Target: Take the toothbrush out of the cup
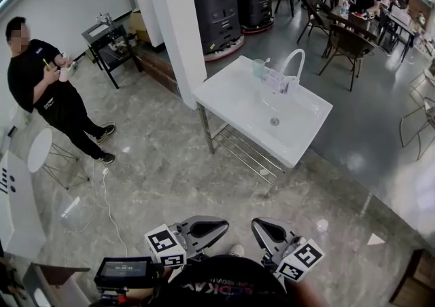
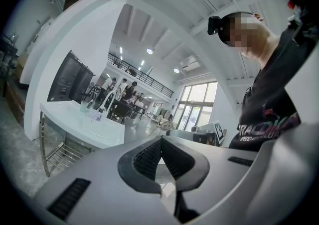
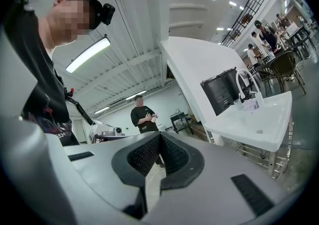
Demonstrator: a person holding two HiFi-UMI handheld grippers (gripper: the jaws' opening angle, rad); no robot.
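Both grippers are held low at the near edge of the head view, well apart from the white worktop (image 1: pixel 231 92). The left gripper (image 1: pixel 223 225) is clenched, its ribbed pads pressed together with nothing between them. The right gripper (image 1: pixel 256 225) is clenched and empty likewise, as its own view shows.

The cup (image 1: pixel 259 68) is seen at the far edge of the worktop, just beside the tap (image 1: pixel 292 61) and behind the sink (image 1: pixel 275 121). It looks pale green and see-through. A thin pale stick is seen rising above its rim and leaning toward the tap; this is taken to be the toothbrush (image 1: pixel 266 62). It is too small for the head to be told from the handle.

The task is judged not yet begun, since the worktop has first to be approached.

The toothbrush is expected to be light, stiff and slender, with a smooth plastic handle that may slip or swivel between the pads. Hold is best taken on the part standing clear above the rim, across the handle's width, and the lift made along its lean, so that the rim is not caught.

The cup is likely light as well and may be tipped or dragged along. It could be steadied at its wall by the other gripper.
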